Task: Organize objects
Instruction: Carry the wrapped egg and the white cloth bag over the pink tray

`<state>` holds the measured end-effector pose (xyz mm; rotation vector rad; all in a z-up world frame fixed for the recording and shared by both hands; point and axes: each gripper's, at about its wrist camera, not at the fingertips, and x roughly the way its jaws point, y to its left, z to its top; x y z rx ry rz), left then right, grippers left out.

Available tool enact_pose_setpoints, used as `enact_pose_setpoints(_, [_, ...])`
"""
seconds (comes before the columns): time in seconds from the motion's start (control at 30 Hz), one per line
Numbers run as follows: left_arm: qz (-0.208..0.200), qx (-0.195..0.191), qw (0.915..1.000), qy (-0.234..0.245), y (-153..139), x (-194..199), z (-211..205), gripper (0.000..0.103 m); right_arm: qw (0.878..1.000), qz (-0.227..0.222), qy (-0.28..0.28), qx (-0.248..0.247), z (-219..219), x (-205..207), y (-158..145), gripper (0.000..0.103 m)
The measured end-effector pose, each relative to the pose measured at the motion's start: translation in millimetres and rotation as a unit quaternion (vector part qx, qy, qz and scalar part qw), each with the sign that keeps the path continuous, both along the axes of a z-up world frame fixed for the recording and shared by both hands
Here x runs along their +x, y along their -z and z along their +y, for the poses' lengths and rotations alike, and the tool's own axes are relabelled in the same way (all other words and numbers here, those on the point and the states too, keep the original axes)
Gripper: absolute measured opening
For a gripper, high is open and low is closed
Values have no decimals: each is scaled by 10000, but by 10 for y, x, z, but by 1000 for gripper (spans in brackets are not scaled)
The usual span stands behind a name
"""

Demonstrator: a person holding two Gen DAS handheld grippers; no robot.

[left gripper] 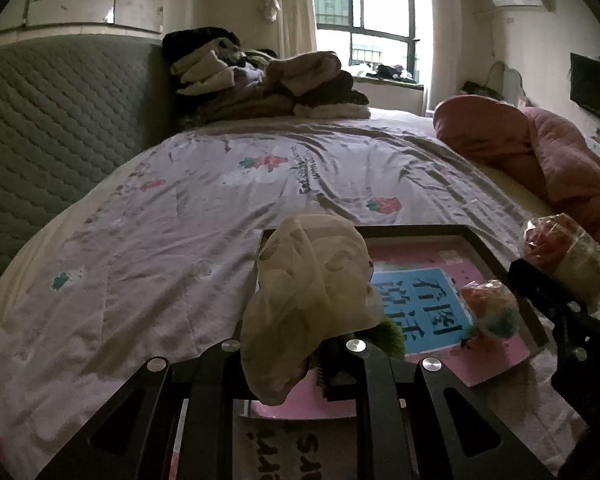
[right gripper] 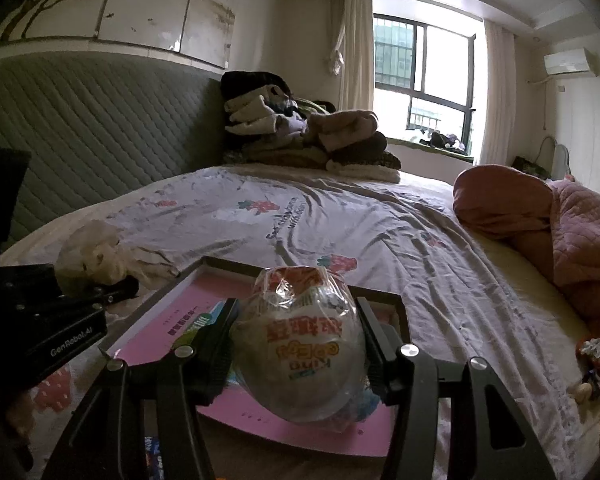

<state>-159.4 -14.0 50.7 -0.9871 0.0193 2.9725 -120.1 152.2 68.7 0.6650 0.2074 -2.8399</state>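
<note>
The right gripper [right gripper: 296, 344] squeezes a wrapped toy egg [right gripper: 298, 354] over the pink tray [right gripper: 260, 420], while the left gripper [left gripper: 312, 360], at nine o'clock, pinches a crumpled bag [left gripper: 308, 292].

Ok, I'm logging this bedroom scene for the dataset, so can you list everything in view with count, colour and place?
crumpled bag: one, cream, held in the left gripper over the tray's near left corner
wrapped egg toy: one, white with a red and orange label, held in the right gripper above the tray
tray: one, dark frame with a pink and blue sheet inside, on the bed
small wrapped toy: one, orange and teal, lying in the tray
bed sheet: one, pale with strawberry print
clothes pile: one, brown, cream and dark, far end of the bed
quilt: one, pink, right edge of the bed
left gripper: black, shut on the bag
right gripper: black, shut on the egg toy
</note>
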Motion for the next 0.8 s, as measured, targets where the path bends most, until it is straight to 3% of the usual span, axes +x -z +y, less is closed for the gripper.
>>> enact_pose_setpoints(0.6, [-63, 69, 9997, -213, 12, -252, -157, 18, 9999, 101, -28, 116, -74, -119, -13, 56])
enact_pose_setpoints(0.8, [-265, 105, 9994, -188, 88, -409, -171, 19, 9997, 73, -39, 245, -117, -223, 24, 56])
